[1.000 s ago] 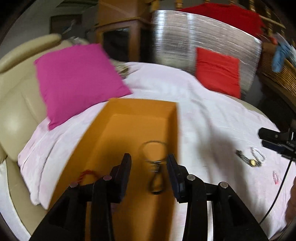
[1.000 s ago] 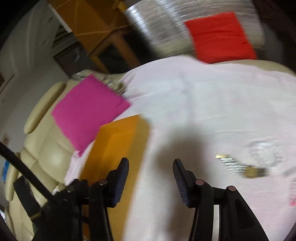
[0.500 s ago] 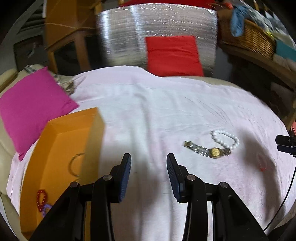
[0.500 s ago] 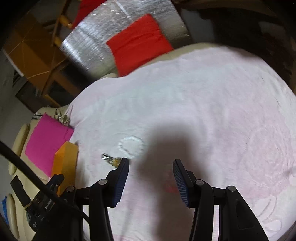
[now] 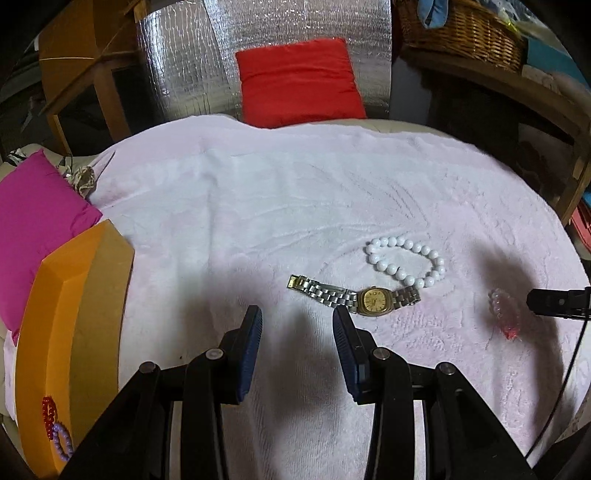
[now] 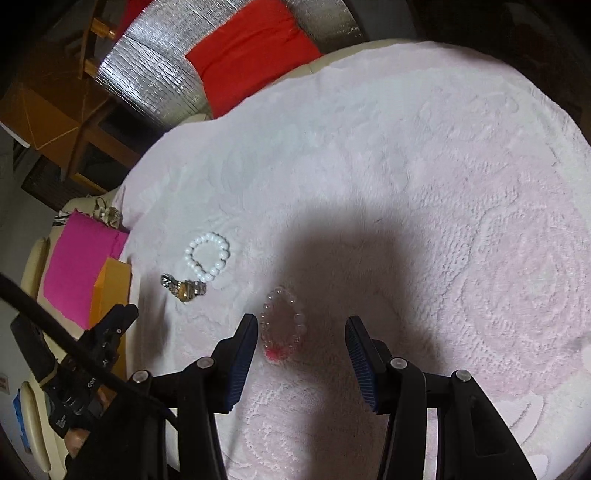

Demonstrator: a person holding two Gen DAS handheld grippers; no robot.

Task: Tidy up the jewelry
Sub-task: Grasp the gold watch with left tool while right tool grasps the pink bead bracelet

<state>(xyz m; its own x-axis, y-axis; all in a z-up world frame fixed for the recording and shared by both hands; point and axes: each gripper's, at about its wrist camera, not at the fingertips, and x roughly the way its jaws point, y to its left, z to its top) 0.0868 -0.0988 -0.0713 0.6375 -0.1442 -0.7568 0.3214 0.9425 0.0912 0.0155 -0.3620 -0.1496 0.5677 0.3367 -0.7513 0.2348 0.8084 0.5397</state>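
Pale pink towel [image 5: 280,206] under everything. Left gripper [image 5: 297,323] wide apart, empty, above bare cloth; gold-faced watch [image 5: 373,301] at two o'clock, touching white bead bracelet [image 5: 404,260]. Right gripper [image 6: 301,330] spread wide, empty, over clear bead bracelet [image 6: 282,323], near its left finger. Orange box [image 5: 62,332] at nine o'clock, holding red beads [image 5: 48,417].

You're clearly in somebody's lived-in home here: a cream sofa [image 5: 7,173] draped with a pale pink towel [image 5: 258,192], magenta cushion [image 5: 33,218] at its left edge, red cushion [image 5: 299,81] at the back edge, wicker basket [image 5: 465,29] on a shelf behind.
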